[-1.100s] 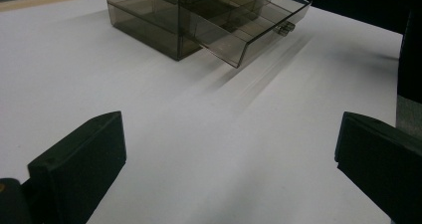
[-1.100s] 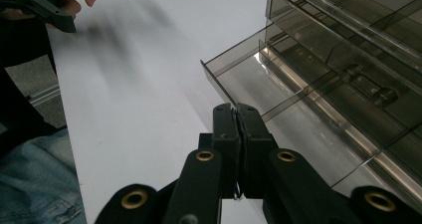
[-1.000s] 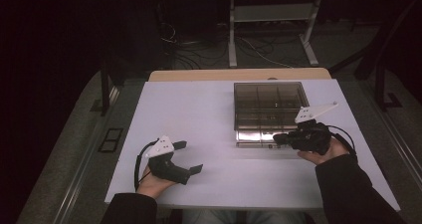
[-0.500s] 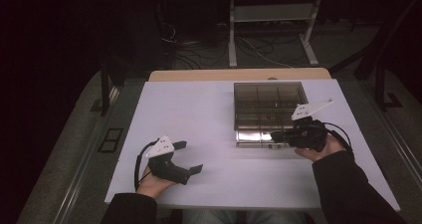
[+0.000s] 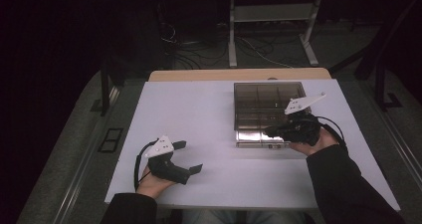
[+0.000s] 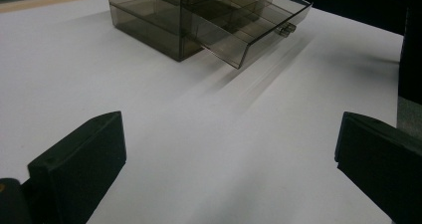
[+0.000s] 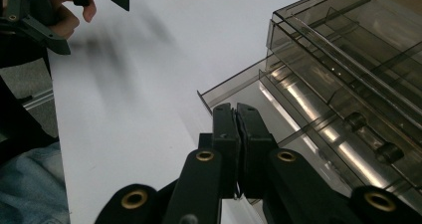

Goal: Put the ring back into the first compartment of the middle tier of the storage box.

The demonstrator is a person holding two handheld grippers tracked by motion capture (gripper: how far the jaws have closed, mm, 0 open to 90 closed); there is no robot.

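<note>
Dim floor and cable-strewn darkness surround a white desk (image 5: 209,134), lit mainly on its top. At the near left the left tool (image 5: 186,157) rests on the bare surface in the person's hand, its jaws standing wide apart with nothing between them; in the left gripper view only white desk lies between the two black jaws, and the box sits well ahead. Toward the right stands a smoky clear plastic drawer box (image 5: 268,104), with its lowest drawer (image 5: 259,137) slid partly out toward the person. The right tool (image 5: 272,131) sits at that drawer's front edge, jaws pressed together; in the right gripper view the closed tips lie against the thin front wall of the drawer (image 7: 234,92), and whether they pinch that wall or merely touch it is hard to say from this angle.

The box looks light, rigid and slick, so it would likely slide on the desk if the drawer were tugged hard, and thin plastic of this kind could crack under a tight squeeze. The small knobs (image 7: 388,152) on the drawer fronts seem the surest hold.
</note>
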